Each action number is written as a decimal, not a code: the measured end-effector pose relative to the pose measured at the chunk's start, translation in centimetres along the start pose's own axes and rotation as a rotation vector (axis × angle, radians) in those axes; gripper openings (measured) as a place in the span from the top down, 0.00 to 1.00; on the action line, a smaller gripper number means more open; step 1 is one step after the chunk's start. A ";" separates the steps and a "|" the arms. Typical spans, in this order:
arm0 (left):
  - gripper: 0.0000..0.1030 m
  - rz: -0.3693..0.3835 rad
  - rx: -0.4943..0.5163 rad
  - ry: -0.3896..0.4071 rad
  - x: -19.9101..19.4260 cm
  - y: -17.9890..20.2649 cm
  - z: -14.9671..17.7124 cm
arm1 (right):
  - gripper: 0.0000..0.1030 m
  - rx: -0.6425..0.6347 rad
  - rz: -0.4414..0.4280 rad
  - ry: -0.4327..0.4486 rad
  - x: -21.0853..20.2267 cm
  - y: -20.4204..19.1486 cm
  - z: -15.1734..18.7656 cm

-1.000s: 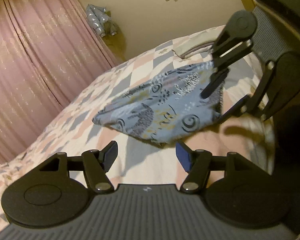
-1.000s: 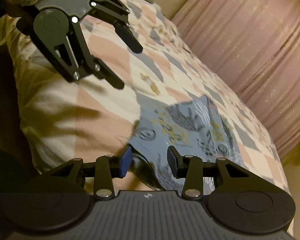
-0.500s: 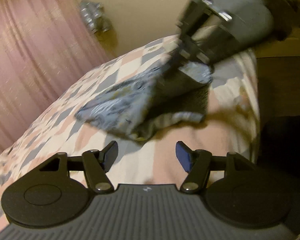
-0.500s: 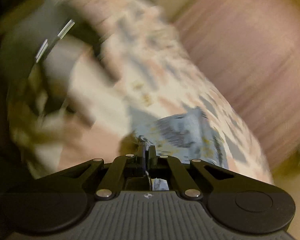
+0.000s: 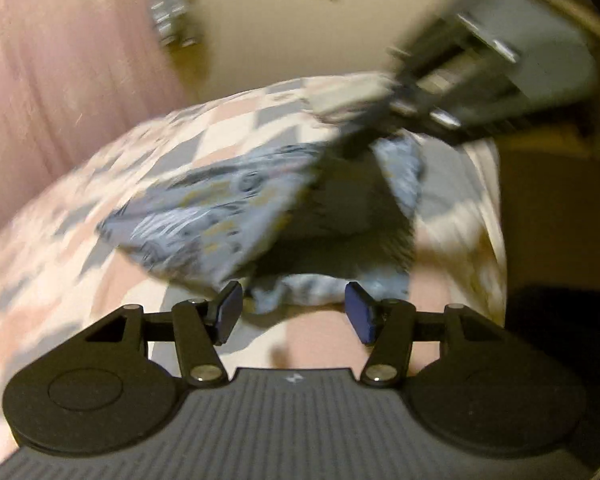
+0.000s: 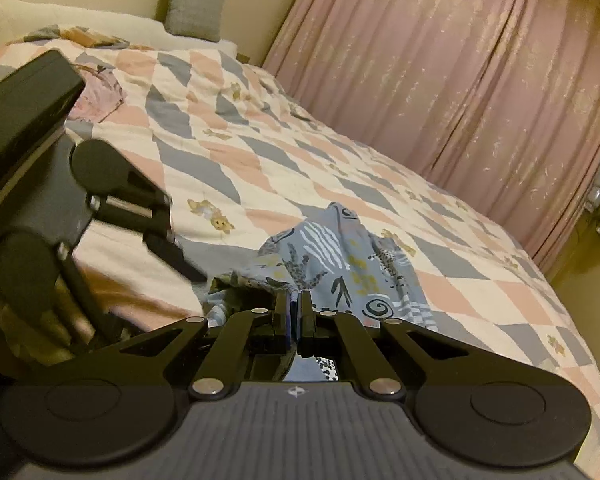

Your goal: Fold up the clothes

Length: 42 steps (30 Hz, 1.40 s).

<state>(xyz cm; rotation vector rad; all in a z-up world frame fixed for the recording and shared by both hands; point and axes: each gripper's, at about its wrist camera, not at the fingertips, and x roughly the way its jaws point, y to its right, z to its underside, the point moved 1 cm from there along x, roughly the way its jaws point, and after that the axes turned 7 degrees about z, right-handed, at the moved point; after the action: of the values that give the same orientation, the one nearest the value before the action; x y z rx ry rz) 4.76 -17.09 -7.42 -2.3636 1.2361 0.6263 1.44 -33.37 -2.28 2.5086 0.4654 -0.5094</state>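
Right gripper [image 6: 294, 312] clamps the blue patterned garment's [image 6: 352, 264] near edge, lifting it off the quilt [image 6: 260, 128] so the left gripper [image 5: 292, 312], jaws apart and closing, can grab beside it.

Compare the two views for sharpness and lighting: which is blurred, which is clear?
Left wrist view: heavy motion blur smears the blue patterned garment and right gripper. Right wrist view: sharp, the quilt pattern crisp. Both: dim, warm yellowish light, fisheye bending.
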 end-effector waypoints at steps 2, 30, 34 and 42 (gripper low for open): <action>0.49 -0.009 -0.103 0.008 0.0 -1.4 -0.1 | 1.00 0.020 -0.010 0.001 -0.1 0.2 0.2; 0.45 -0.291 -0.290 -0.054 2.1 -4.9 2.0 | 1.00 0.016 -0.110 -0.102 1.8 -4.5 3.7; 0.45 -0.293 -0.288 -0.062 2.1 -5.0 2.4 | 0.99 0.019 -0.200 -0.080 0.8 -5.7 4.2; 0.45 -0.302 -0.255 -0.065 1.4 -4.8 2.8 | 0.66 -0.018 -0.142 -0.054 0.1 -6.2 4.5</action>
<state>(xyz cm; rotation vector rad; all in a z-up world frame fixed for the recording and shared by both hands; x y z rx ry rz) 8.91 -14.04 -9.82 -2.6426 0.7870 0.7903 -2.24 -30.89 -8.61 2.4494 0.6276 -0.6235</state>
